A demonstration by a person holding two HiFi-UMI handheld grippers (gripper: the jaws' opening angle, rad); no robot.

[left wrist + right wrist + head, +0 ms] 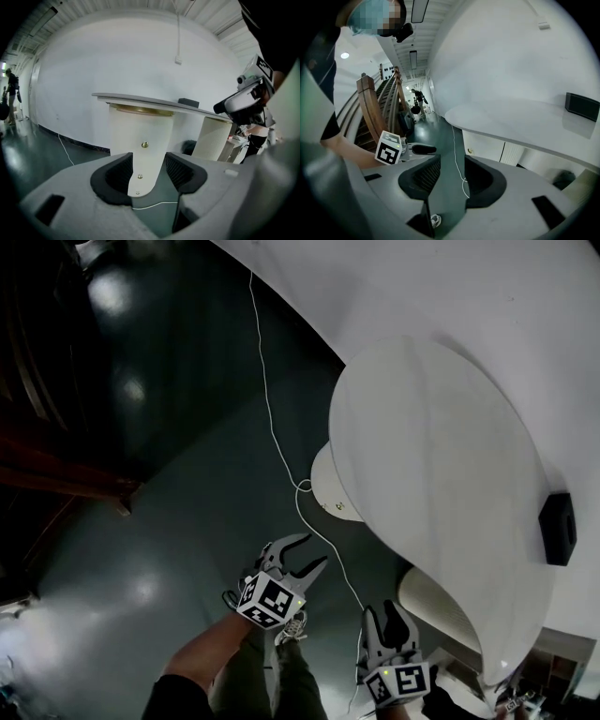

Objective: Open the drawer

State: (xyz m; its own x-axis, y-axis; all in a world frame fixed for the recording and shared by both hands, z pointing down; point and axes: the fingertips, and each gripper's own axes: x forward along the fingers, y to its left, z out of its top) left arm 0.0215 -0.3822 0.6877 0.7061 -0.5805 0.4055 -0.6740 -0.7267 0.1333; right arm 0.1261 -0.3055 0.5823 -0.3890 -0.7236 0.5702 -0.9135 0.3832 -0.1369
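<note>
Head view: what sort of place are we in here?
Likely a lobby or hallway of an office or public building, not a home. It has a glossy dark floor, a white oval table beside a curved white wall, and a wooden stair railing with a person far down the corridor.

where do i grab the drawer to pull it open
Take the small brass knob on the curved white cabinet under the tabletop. The cabinet's front is smooth and rounded, so the knob is what gives a hold. Come straight at it from the front, probably with the open left tongs, which face it, one jaw on each side.
</note>
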